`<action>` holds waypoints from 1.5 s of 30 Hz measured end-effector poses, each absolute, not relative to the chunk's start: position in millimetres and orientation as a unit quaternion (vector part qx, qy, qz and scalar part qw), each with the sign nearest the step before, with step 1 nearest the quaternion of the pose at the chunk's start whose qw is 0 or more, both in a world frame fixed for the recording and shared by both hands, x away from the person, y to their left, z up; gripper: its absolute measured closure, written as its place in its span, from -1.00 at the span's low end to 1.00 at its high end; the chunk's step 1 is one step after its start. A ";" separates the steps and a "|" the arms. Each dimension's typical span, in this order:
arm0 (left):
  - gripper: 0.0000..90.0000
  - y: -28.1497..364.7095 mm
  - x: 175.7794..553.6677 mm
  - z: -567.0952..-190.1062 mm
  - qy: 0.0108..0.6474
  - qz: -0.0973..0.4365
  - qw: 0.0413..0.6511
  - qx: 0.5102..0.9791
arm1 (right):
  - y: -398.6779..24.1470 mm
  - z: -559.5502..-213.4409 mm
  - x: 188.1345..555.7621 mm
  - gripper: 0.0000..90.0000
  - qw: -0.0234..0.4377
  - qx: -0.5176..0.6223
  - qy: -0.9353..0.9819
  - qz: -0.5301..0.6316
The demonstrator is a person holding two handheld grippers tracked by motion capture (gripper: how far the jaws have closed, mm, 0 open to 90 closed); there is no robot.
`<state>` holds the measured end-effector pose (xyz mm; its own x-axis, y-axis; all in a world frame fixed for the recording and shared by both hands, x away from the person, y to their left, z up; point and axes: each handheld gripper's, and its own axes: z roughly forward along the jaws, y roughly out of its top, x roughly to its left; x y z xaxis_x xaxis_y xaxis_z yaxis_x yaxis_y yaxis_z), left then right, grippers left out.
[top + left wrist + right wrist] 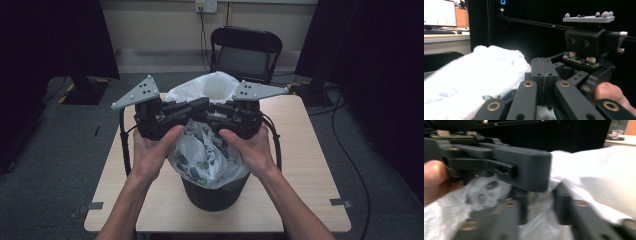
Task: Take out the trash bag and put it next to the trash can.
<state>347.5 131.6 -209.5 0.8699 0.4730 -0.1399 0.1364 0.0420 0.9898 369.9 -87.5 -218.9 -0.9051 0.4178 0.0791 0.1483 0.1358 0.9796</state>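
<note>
**Ana:** Over the middle of the bench stands a dark bin with a white plastic bag lining it. The bag's mouth billows above the rim and its printed skirt hangs down the bin's near side.

**Ben:** And the two grippers?

**Ana:** Both sit at the near edge of the bag's mouth, tip to tip. The left gripper comes in from the left, the right gripper from the right — they meet just above the bag.

**Ben:** How do the left jaws stand?

**Ana:** Together. In the left gripper view the two black tips are pressed flat against each other, with the seam between them plain to see. The bag lies beside and under them, bulging up on their left. A scrap of white shows low between the linkage arms, but I cannot tell whether any film is pinched at the tips.

**Ben:** The right ones?

**Ana:** The right gripper view is blurred. Its jaws stand a narrow way apart with crumpled bag film between them — whether the pads actually press on it, I cannot tell. The left gripper's black tip crosses just above them, touching the bag.
</note>
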 end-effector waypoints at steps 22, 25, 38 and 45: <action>0.37 109.2 352.5 -213.1 0.192 0.158 0.648 0.719 | -96.8 -169.1 351.8 1.00 0.110 0.149 0.732 0.656; 0.86 112.8 352.0 -214.1 0.193 0.165 0.645 0.721 | -104.2 -171.0 350.2 0.64 0.112 0.151 0.728 0.659; 0.93 119.5 346.9 -192.2 0.192 0.149 0.672 0.699 | -123.1 -201.4 354.5 -0.96 0.172 0.193 0.748 0.611; 0.94 105.6 345.4 -187.3 0.175 0.135 0.671 0.708 | -99.3 -211.0 370.1 -0.89 0.143 0.187 0.773 0.589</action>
